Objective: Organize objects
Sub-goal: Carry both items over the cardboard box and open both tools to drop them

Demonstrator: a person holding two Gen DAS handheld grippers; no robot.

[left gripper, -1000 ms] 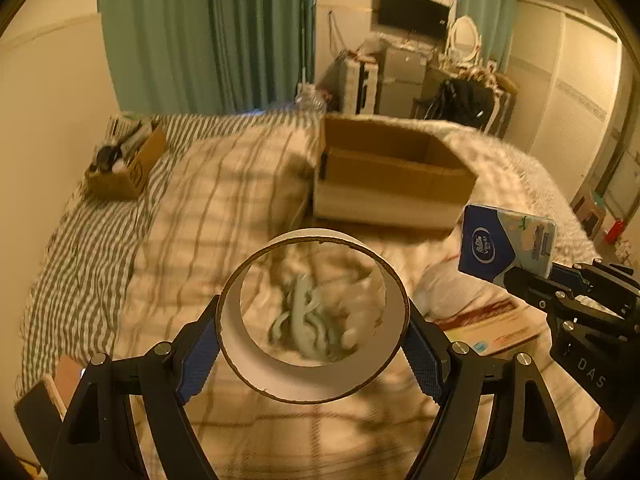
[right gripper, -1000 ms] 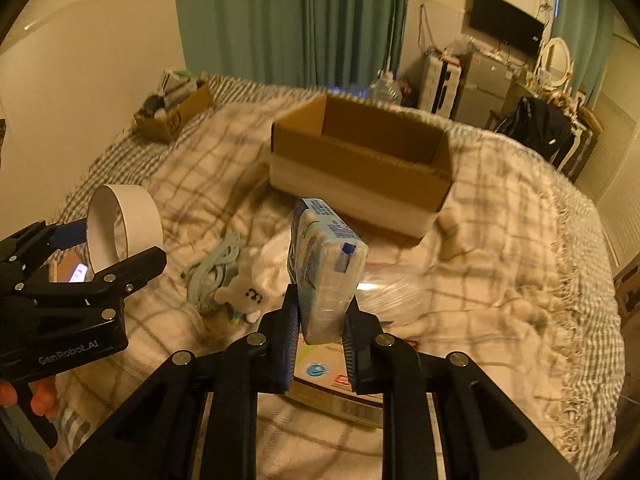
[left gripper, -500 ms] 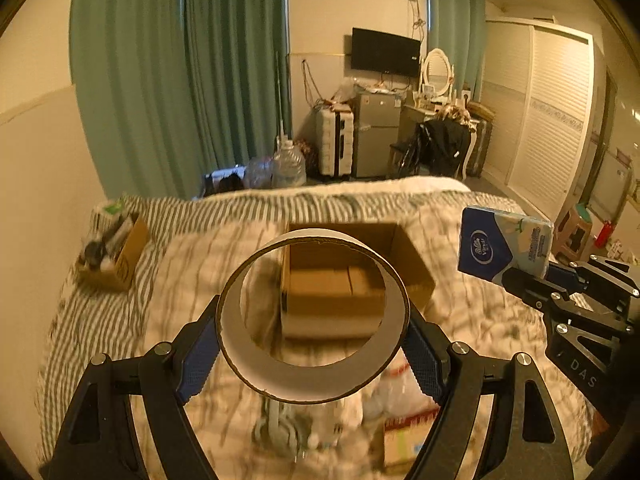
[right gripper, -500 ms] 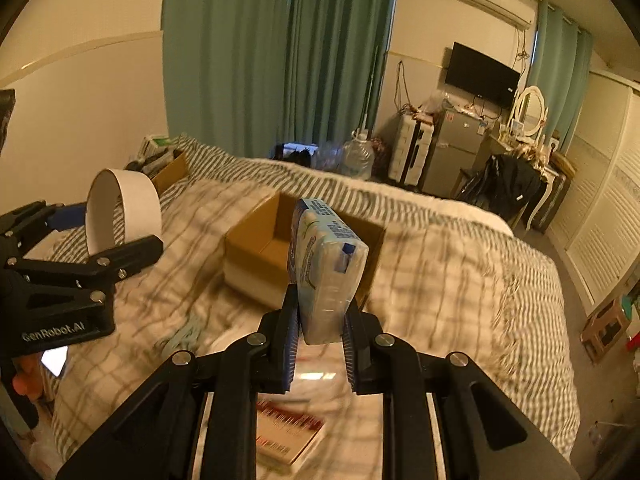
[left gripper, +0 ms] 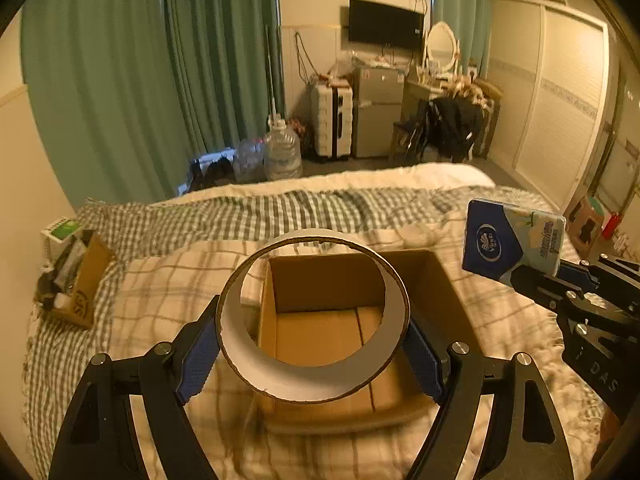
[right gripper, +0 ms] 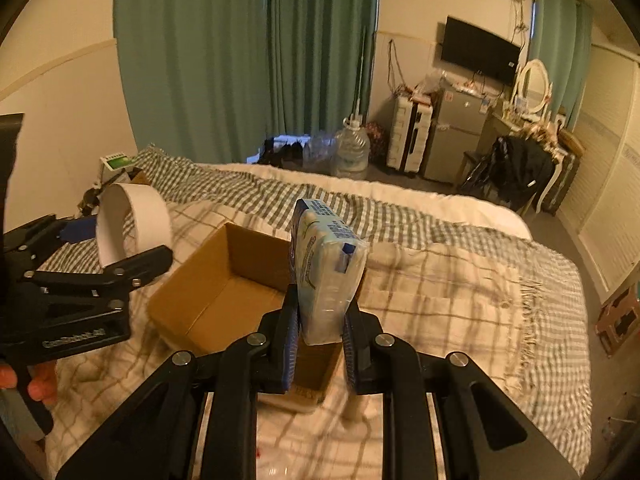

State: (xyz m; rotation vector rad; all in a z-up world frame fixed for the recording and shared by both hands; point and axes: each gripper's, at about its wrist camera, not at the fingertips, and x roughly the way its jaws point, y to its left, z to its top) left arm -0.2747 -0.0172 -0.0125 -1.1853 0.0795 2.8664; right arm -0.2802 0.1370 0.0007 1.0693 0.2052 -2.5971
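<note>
My left gripper (left gripper: 312, 354) is shut on a white tape roll (left gripper: 316, 384), held in the air above an open, empty cardboard box (left gripper: 444, 280) on the bed. The roll also shows in the right wrist view (right gripper: 134, 220), at the left. My right gripper (right gripper: 320, 340) is shut on a blue and white tissue pack (right gripper: 328, 268), held upright over the near right part of the box (right gripper: 212, 280). In the left wrist view the tissue pack (left gripper: 512, 246) hangs to the right of the box.
The bed has a plaid blanket (left gripper: 160, 300) and a checked sheet (left gripper: 280, 212). A small cardboard tray of items (left gripper: 72, 284) sits at its left edge. Beyond the bed stand a water jug (left gripper: 282, 152), a fridge and green curtains.
Both grippers have moved forward and up from the pile of items near the bed's front to over the cardboard box. Each still grips its object.
</note>
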